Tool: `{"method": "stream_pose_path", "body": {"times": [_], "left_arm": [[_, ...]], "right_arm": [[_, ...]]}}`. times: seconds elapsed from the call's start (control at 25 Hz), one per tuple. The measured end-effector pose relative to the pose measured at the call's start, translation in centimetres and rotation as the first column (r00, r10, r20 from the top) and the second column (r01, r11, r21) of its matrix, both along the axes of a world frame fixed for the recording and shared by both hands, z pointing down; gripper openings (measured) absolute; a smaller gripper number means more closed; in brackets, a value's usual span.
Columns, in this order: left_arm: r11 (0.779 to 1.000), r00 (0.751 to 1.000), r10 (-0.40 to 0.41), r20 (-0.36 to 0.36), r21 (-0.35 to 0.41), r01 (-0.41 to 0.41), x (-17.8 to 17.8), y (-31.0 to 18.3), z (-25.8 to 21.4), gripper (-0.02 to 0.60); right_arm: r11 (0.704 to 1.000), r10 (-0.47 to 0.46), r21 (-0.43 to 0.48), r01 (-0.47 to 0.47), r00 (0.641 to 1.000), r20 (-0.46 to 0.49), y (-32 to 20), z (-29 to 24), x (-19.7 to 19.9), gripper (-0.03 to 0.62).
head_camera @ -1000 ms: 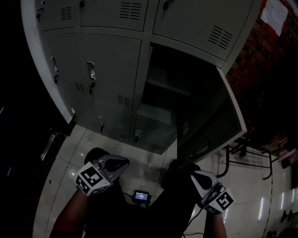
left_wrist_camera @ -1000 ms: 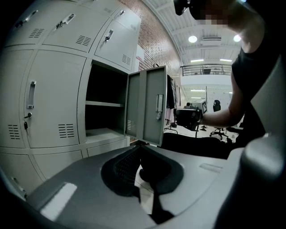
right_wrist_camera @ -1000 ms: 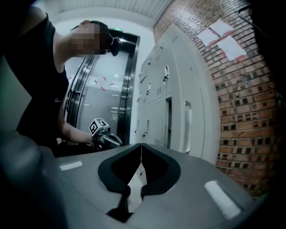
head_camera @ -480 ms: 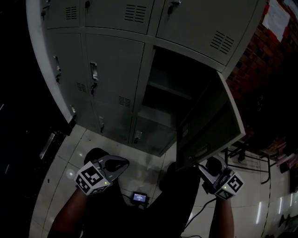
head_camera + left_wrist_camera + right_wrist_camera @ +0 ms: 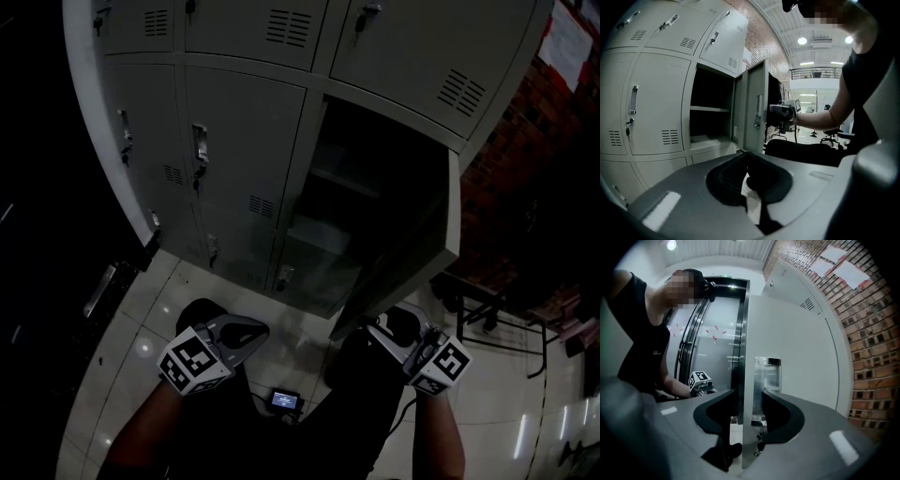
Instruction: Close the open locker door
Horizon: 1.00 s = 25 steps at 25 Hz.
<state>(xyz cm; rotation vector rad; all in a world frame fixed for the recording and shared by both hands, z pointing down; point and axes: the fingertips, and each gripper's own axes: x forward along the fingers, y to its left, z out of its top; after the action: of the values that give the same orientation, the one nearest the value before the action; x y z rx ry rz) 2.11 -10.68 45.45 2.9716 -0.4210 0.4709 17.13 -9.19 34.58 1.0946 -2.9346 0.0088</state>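
At the shelved locker (image 5: 314,159), right gripper (image 5: 746,397) jaws, just narrowing, straddle the door edge (image 5: 749,333), seemingly loosely.

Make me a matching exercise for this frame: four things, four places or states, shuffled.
1 locker door
2 left gripper
3 right gripper
4 brick wall

A fingers together, empty
B right of the lockers
C partly open
D fingers astride the door's edge

Pairs: 1-C, 2-A, 3-D, 4-B. The right gripper's fingers have just been closing.
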Motion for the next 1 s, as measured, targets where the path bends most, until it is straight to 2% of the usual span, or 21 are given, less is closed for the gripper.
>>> {"method": "stream_pose_path", "body": {"times": [0.16,0.24,0.4,0.52,1.0], "left_arm": [[1.0,1.0,-0.002,0.001,0.003,0.002,0.0,0.0,0.0,0.012],[1.0,1.0,-0.002,-0.001,0.005,0.002,0.1,0.0,0.0,0.012],[1.0,1.0,0.005,-0.011,0.01,-0.005,0.2,0.1,-0.4,0.012],[1.0,1.0,0.005,-0.01,0.009,-0.005,0.1,0.0,-0.4,0.012],[1.0,1.0,0.008,-0.012,0.009,-0.008,0.1,0.1,-0.4,0.012]], "right_arm": [[0.999,0.041,-0.008,-0.041,0.999,-0.03,-3.4,0.6,-2.6,0.156],[0.998,0.066,0.0,-0.066,0.998,-0.022,-5.2,0.2,-4.0,0.116],[0.993,0.116,-0.009,-0.116,0.992,-0.046,-8.6,0.6,-5.7,0.114],[0.991,0.135,-0.019,-0.136,0.99,-0.027,-10.6,0.4,-6.7,0.106],[0.969,0.243,-0.029,-0.244,0.969,-0.04,-17.4,0.7,-8.0,0.089]]}}
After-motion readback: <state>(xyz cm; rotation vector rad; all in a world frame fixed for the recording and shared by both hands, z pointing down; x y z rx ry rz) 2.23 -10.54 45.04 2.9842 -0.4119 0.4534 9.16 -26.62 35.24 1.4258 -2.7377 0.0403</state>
